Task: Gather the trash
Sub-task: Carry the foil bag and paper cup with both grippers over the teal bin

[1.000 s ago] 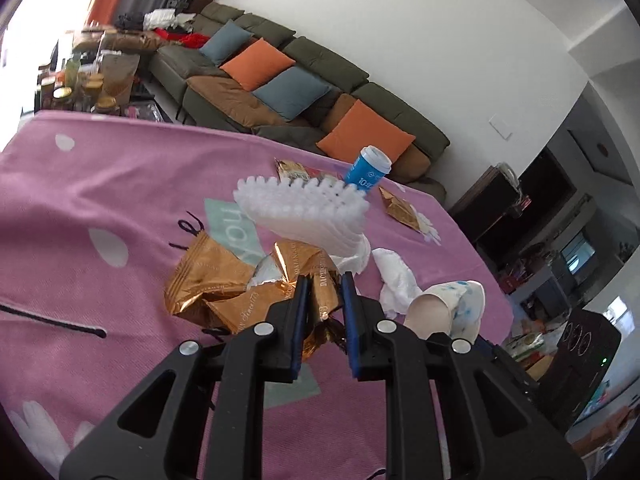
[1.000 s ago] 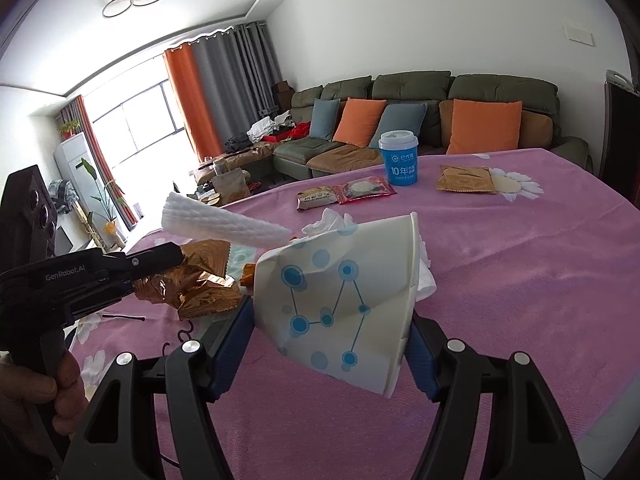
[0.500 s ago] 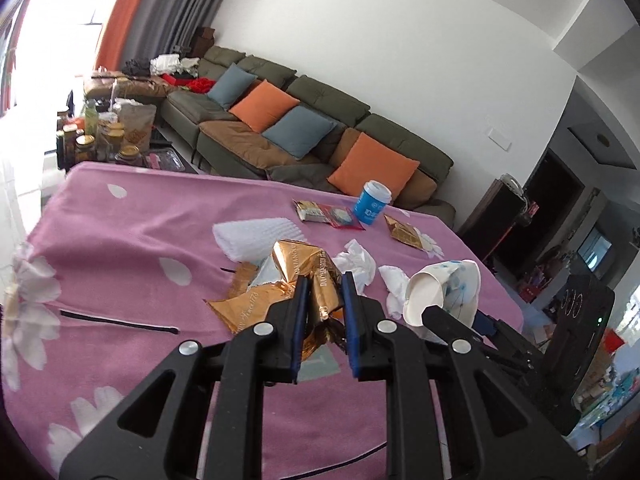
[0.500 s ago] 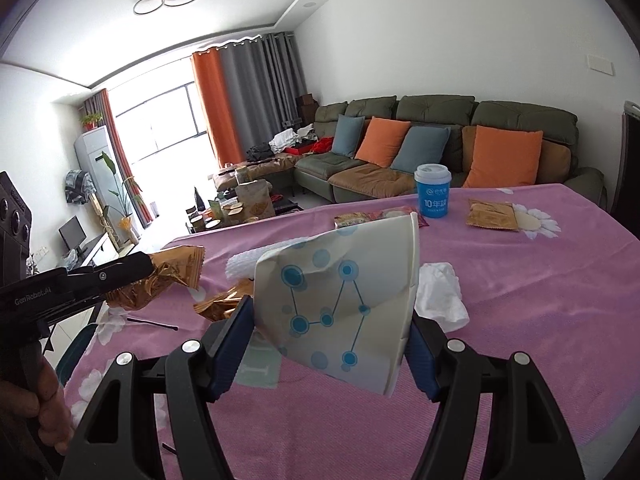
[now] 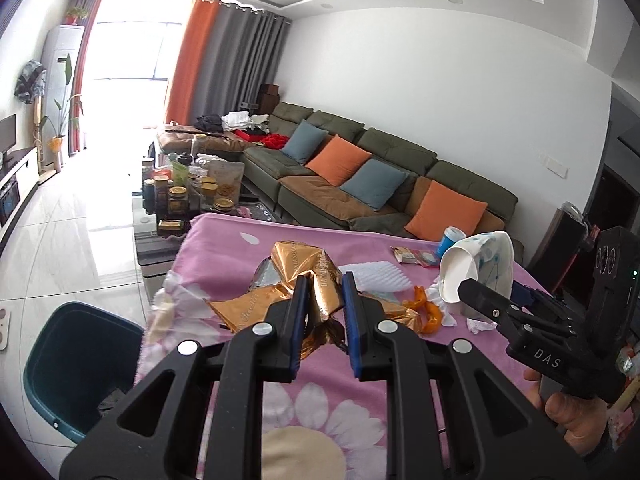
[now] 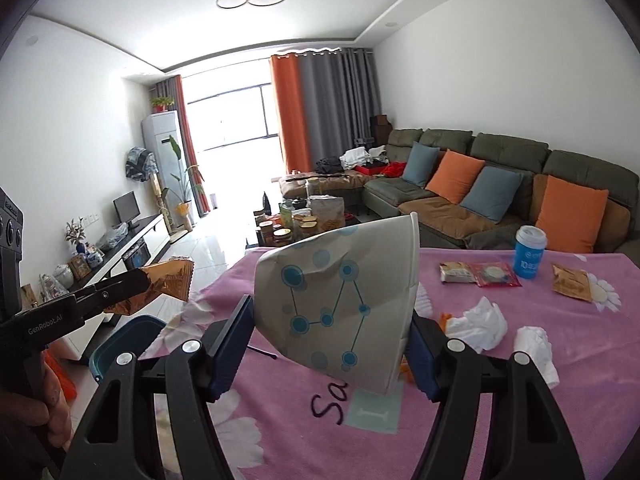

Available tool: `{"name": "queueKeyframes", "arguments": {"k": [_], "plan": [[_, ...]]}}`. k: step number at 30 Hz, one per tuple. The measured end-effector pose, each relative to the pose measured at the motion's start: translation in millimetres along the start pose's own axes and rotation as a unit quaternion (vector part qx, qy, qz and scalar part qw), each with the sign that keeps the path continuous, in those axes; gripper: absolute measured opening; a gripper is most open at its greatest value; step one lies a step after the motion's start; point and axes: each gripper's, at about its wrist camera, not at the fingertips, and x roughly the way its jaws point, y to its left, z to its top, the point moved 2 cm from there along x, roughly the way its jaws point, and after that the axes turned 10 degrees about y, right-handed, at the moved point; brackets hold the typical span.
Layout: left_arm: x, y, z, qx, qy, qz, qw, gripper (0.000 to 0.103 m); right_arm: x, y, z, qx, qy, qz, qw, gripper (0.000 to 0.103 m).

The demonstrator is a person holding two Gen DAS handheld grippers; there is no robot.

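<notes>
My left gripper (image 5: 323, 300) is shut on crumpled gold foil wrappers (image 5: 296, 268) and holds them above the pink table's left part, near the dark teal bin (image 5: 76, 360) on the floor. It also shows in the right wrist view (image 6: 132, 284) with the wrappers (image 6: 168, 280) above the bin (image 6: 124, 340). My right gripper (image 6: 332, 344) is shut on a squashed white paper cup (image 6: 340, 300) with blue dots, held above the table. The cup also shows in the left wrist view (image 5: 476, 268).
On the pink flowered cloth (image 6: 560, 420) lie crumpled tissues (image 6: 480, 324), a white foam sleeve (image 5: 376, 276), orange peel (image 5: 424, 312), snack packets (image 6: 480, 274), a gold packet (image 6: 572, 282) and a blue cup (image 6: 530, 252). A jar-filled coffee table (image 5: 180, 200) and sofa (image 5: 380, 172) stand beyond.
Both grippers have lifted and swung left with their loads. The wrappers have left the table's middle and now hang near the left edge, where the bin has come into view.
</notes>
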Motion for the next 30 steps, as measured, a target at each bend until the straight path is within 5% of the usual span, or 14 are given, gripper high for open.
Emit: {"name": "queueKeyframes", "arguments": {"k": [9,18,30], "plan": [[-68.6,67.0,-8.9,-0.049,-0.033,0.083,0.9948,0.018,21.7,75.1,25.3,-0.076,-0.002,0.073,0.994,0.067],[-130.0,130.8,-28.5,-0.093,-0.048,0.16,0.9816,0.018,57.4,158.3,38.1,-0.14,0.039,0.167,0.975,0.067],[-127.6,195.7,-77.7,-0.155,-0.002,0.187,0.9701,0.019,119.3,238.5,34.8,-0.192,0.149,0.236,0.941,0.067]]}}
